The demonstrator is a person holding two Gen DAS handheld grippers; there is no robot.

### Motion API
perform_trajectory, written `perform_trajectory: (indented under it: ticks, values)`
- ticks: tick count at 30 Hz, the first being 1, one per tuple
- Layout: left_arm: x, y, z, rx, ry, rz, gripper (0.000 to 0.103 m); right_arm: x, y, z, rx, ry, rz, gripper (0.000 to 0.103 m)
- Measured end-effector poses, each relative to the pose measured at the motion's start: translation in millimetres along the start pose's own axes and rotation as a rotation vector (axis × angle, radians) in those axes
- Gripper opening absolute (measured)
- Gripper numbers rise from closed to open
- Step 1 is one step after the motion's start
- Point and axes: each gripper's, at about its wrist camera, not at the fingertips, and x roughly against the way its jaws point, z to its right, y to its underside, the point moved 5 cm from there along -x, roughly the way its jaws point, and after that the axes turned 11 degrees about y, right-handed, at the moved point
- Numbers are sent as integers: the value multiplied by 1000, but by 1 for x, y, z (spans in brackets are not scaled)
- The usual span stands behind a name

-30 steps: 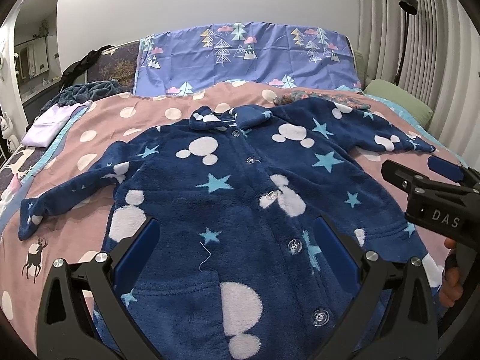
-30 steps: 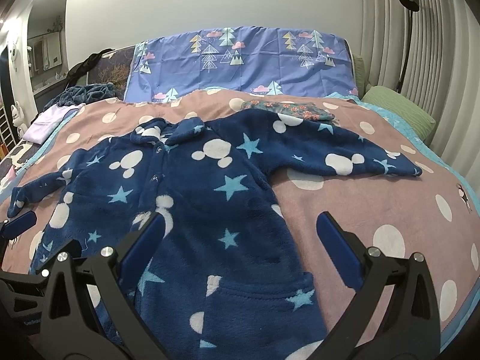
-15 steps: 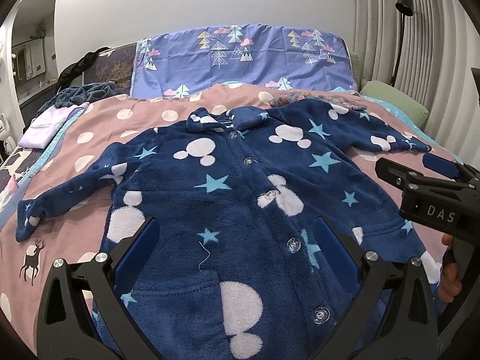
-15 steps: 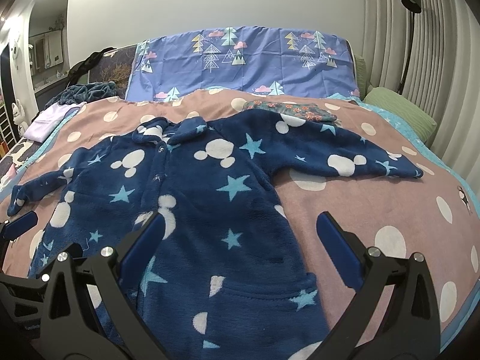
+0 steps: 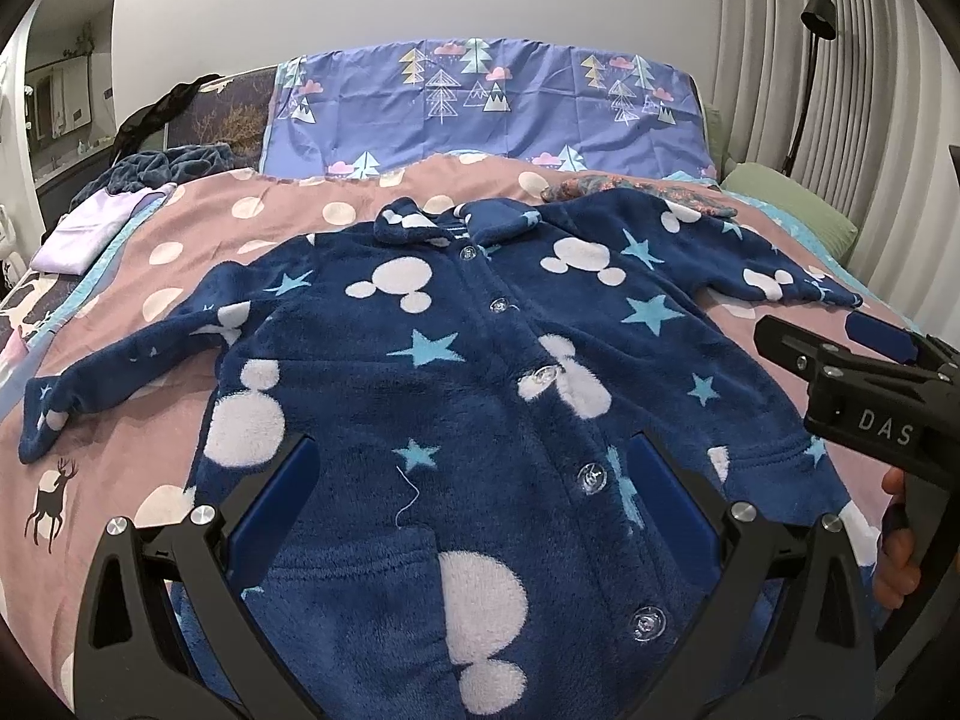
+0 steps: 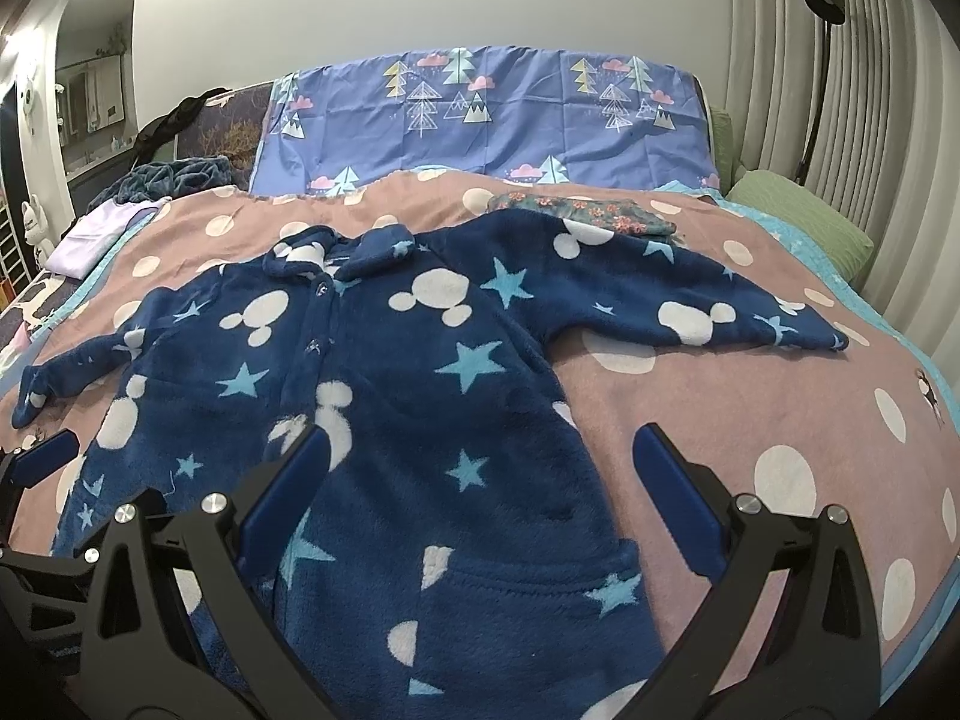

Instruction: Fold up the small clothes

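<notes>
A navy fleece child's jacket [image 5: 456,396] with white mouse heads and light blue stars lies spread flat, buttoned, on the bed, sleeves out to both sides. My left gripper [image 5: 474,498] hovers open over its lower front, nothing between the blue pads. In the right wrist view the same jacket [image 6: 420,420] fills the left half, its right sleeve [image 6: 720,318] stretched out. My right gripper [image 6: 480,498] stands open above the jacket's lower right edge, empty. The right gripper [image 5: 864,384] also shows in the left wrist view at the right edge, a hand on it.
The bed has a pink polka-dot cover [image 6: 750,420] and a purple tree-print pillow [image 6: 480,114] at the head. A folded floral garment [image 6: 582,213] lies behind the jacket. A lilac folded cloth [image 5: 90,228] and dark clothes sit far left. A green pillow [image 6: 798,210] and a floor lamp stand right.
Both grippers have drifted slightly; the jacket sits a touch further left in both views. The jacket itself has not moved and both grippers stay open.
</notes>
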Motion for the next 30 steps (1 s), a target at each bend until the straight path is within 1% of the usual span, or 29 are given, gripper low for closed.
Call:
perform_trajectory:
  ticks: [7,22,26,29,30]
  values:
    - [0,2,0,4,-3,-3,102,0,1,0,2,1,-6,101]
    - [-5,3,-10,46,18,-10,102,-9,5,-5,24,7,-37,101]
    - [-3,2,-26,86,16,5,102,-10,6,-8,35,12,-43,101]
    - [1,-1,-54,151,11,22,102,-13,7,-8,41,18,-49,101]
    - [4,-1,-68,190,8,33,102,-14,7,-8,41,21,-52,101]
